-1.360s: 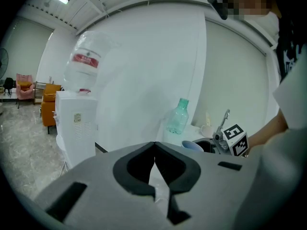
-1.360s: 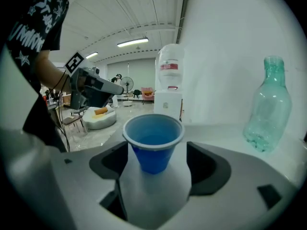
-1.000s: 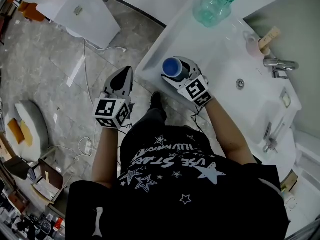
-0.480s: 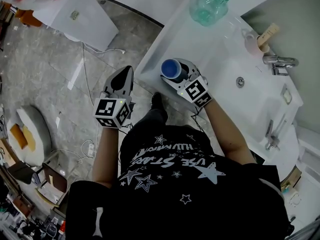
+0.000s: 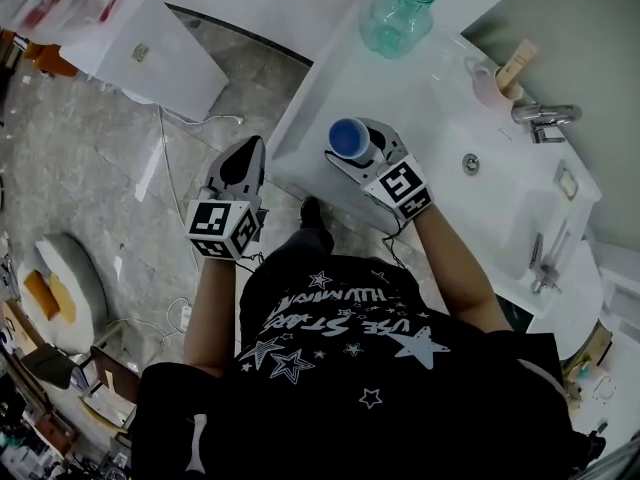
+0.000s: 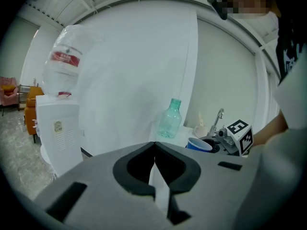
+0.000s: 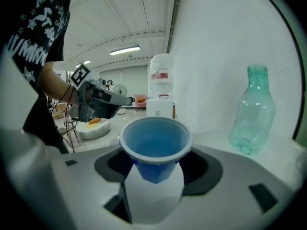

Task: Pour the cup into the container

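Observation:
A blue cup (image 5: 347, 136) stands upright between the fingers of my right gripper (image 5: 358, 140), just above the near edge of the white counter (image 5: 420, 83). The jaws have just been closing and now press on the cup (image 7: 154, 143). The container, a green clear bottle (image 5: 400, 13) with an open neck, stands at the counter's far end, beyond the cup and apart from it (image 7: 253, 111). My left gripper (image 5: 250, 148) hangs over the floor left of the counter, shut with nothing between its tips (image 6: 154, 145).
A sink basin (image 5: 500, 183) with a faucet (image 5: 545, 118) lies right of the cup. A pink holder (image 5: 488, 83) stands beside the faucet. A white water dispenser (image 5: 150, 48) is on the floor at the left. Cables run across the grey floor (image 5: 120, 198).
My right gripper has risen a little with the blue cup in it. The left gripper has edged slightly forward. The head view has shifted.

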The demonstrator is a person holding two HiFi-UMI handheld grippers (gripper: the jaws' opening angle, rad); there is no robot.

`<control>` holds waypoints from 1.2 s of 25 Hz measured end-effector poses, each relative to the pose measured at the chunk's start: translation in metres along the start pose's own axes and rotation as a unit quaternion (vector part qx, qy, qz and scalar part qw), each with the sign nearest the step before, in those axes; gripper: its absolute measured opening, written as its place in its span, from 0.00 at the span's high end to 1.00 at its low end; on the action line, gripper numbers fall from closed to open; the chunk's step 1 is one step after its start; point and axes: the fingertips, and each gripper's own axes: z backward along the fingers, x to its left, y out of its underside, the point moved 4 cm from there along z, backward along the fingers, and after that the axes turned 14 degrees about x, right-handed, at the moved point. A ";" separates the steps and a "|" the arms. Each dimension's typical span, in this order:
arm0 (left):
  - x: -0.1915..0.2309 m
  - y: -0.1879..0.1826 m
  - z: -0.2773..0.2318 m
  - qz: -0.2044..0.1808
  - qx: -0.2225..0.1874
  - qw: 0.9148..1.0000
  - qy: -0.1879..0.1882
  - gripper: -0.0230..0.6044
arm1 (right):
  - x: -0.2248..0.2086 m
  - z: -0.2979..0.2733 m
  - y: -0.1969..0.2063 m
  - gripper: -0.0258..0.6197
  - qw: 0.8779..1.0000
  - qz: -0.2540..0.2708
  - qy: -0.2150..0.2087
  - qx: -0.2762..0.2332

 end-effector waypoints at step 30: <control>-0.037 -0.148 -0.105 -0.115 -0.013 0.981 0.158 0.95 | -0.169 0.155 -0.067 0.52 0.974 -0.111 0.197 -0.003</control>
